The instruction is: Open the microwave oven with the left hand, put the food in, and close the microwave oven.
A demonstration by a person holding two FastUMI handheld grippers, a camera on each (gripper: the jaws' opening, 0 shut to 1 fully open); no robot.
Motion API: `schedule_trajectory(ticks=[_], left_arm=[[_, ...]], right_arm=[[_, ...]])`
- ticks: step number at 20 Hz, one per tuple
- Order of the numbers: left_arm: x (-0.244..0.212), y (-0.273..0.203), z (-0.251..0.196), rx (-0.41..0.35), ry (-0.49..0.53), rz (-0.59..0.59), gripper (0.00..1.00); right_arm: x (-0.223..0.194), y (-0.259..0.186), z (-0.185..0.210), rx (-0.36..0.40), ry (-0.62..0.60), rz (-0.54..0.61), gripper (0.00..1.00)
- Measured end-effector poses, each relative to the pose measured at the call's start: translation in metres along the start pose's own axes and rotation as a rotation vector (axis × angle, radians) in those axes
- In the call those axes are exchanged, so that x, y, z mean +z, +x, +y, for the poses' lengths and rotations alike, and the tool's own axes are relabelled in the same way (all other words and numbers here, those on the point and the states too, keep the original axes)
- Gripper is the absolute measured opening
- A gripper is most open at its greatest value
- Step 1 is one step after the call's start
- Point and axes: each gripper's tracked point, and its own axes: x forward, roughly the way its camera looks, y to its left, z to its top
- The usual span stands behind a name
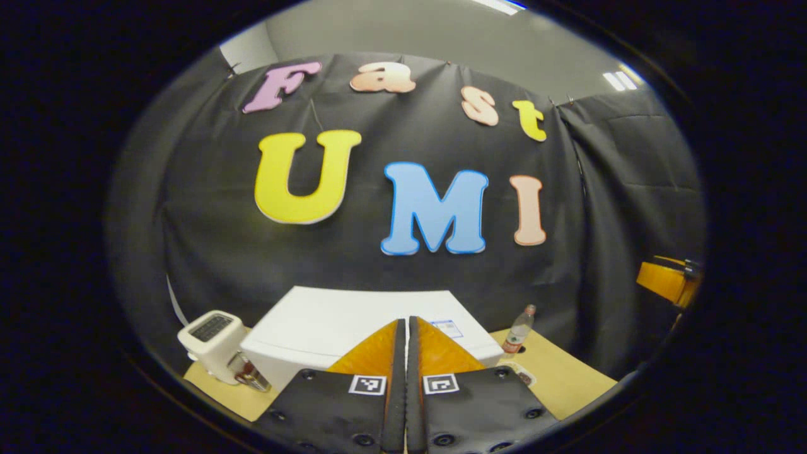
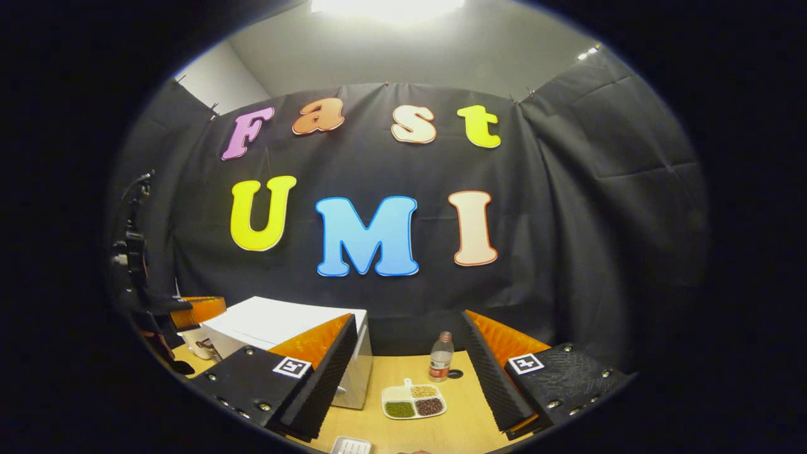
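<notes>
In the left gripper view we see the left gripper point(image 1: 405, 353) held above the white microwave oven point(image 1: 353, 321), its two fingers pressed together with nothing between them, each carrying a small square black-and-white marker near its base. The microwave sits on a light wooden table point(image 1: 567, 372) against the black cloth wall, and a small sticker with a blue outline point(image 1: 449, 328) lies on its top; we cannot read what is printed there. To the left of the microwave stands a white toaster point(image 1: 213, 343) with a small reddish-brown can point(image 1: 252, 377) just beside it. To the right stands a clear plastic bottle point(image 1: 517, 335) with a red label whose writing is too small for us to make out. In the right gripper view the right gripper point(image 2: 410, 372) hangs with its fingers spread wide apart, empty, each with its own square marker. Between those fingers, on the table, lies the food: a white divided plate point(image 2: 413, 401) with three compartments holding green, yellowish and dark reddish grains. It rests well apart from both grippers, just to the right of the microwave, whose door looks closed. The bottle stands just behind the plate. At the far left of this view we see the other gripper and its mounted camera gear.
</notes>
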Motion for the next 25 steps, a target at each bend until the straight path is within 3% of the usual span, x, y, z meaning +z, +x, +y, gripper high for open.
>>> schedule_trajectory(ticks=[1, 5, 8, 15, 25], left_arm=[[0.026, -0.016, 0.008, 0.003, 0.004, -0.047, 0.19], [0.088, -0.092, 0.046, 0.045, 0.059, -0.142, 1.0], [0.096, -0.128, 0.059, 0.038, 0.068, -0.158, 0.96], [0.087, -0.168, 0.087, 0.011, 0.05, -0.14, 0.97], [0.088, -0.181, 0.091, 0.002, 0.027, -0.149, 0.97]], right_arm=[[0.007, -0.002, 0.009, 0.017, 0.009, 0.0, 0.98], [0.037, -0.016, 0.037, 0.035, 0.013, -0.024, 0.98], [0.046, -0.031, 0.056, 0.04, 0.002, -0.044, 0.98], [0.051, -0.067, 0.09, 0.033, -0.011, -0.057, 0.98], [0.049, -0.084, 0.109, 0.059, -0.021, -0.051, 0.98]])
